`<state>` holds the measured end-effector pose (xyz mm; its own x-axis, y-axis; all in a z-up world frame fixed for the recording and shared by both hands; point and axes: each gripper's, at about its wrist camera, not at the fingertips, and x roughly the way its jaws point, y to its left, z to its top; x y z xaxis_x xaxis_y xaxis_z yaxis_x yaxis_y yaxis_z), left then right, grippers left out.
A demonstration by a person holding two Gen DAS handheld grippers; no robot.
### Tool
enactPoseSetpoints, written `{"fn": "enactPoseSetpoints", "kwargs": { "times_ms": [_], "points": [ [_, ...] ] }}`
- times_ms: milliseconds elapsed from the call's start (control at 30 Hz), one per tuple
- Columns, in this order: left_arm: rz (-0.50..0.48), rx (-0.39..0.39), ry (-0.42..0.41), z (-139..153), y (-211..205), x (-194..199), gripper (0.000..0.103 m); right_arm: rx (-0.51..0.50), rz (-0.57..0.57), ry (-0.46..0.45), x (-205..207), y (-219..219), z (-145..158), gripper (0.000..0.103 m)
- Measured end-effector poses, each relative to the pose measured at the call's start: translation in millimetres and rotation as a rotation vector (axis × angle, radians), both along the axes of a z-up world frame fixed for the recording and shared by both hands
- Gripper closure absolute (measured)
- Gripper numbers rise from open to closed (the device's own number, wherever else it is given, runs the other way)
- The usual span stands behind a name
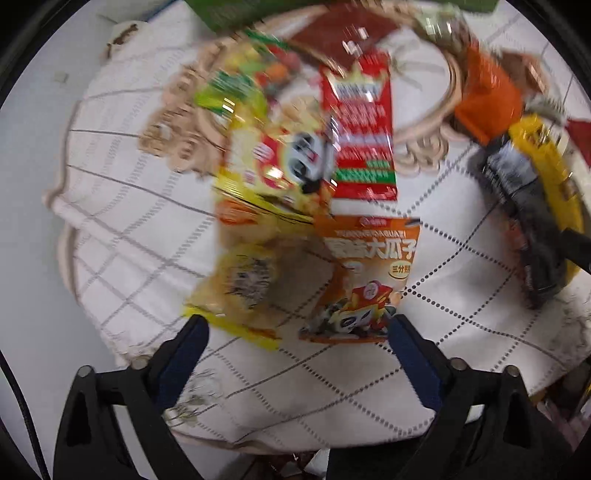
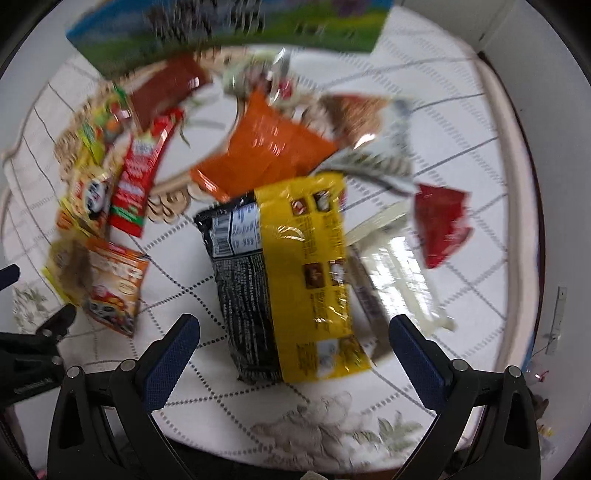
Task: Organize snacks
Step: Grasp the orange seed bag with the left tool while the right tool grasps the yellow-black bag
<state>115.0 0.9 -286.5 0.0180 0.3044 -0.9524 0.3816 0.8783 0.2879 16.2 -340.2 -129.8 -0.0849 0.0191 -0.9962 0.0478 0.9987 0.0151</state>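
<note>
Snack packets lie scattered on a white quilted cloth (image 1: 140,229). My left gripper (image 1: 297,334) is open, its blue pads just short of an orange sunflower-seed packet (image 1: 365,273) and a yellow packet (image 1: 258,206). A red packet (image 1: 360,136) lies beyond them. My right gripper (image 2: 295,332) is open around the near end of a black-and-yellow packet (image 2: 291,280), not touching it. An orange bag (image 2: 266,155), a clear white packet (image 2: 399,280) and a small red packet (image 2: 441,223) lie beyond. Both views are motion-blurred.
A round wooden tray (image 2: 173,181) with a scalloped rim sits at the back, with packets partly over it. A green-and-blue box (image 2: 229,33) stands behind it. The left gripper's body (image 2: 33,354) shows at the left edge of the right wrist view.
</note>
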Motion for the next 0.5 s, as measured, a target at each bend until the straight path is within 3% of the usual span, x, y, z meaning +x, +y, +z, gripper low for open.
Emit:
{"fn": "enactPoseSetpoints", "kwargs": {
  "times_ms": [333, 400, 500],
  "points": [
    [-0.066, -0.016, 0.015, -46.4, -28.3, 6.7, 0.007, 0.050, -0.027, 0.118, 4.8, 2.3, -63.8, 0.000],
    [-0.074, -0.023, 0.017, -49.0, -32.1, 8.0, 0.012, 0.075, -0.038, 0.135, 5.2, 3.1, -72.7, 0.002],
    [-0.068, -0.036, 0.018, -50.9, -38.2, 6.1, 0.038, 0.071, -0.012, 0.145, 4.1, 8.6, -83.4, 0.010]
  ]
}}
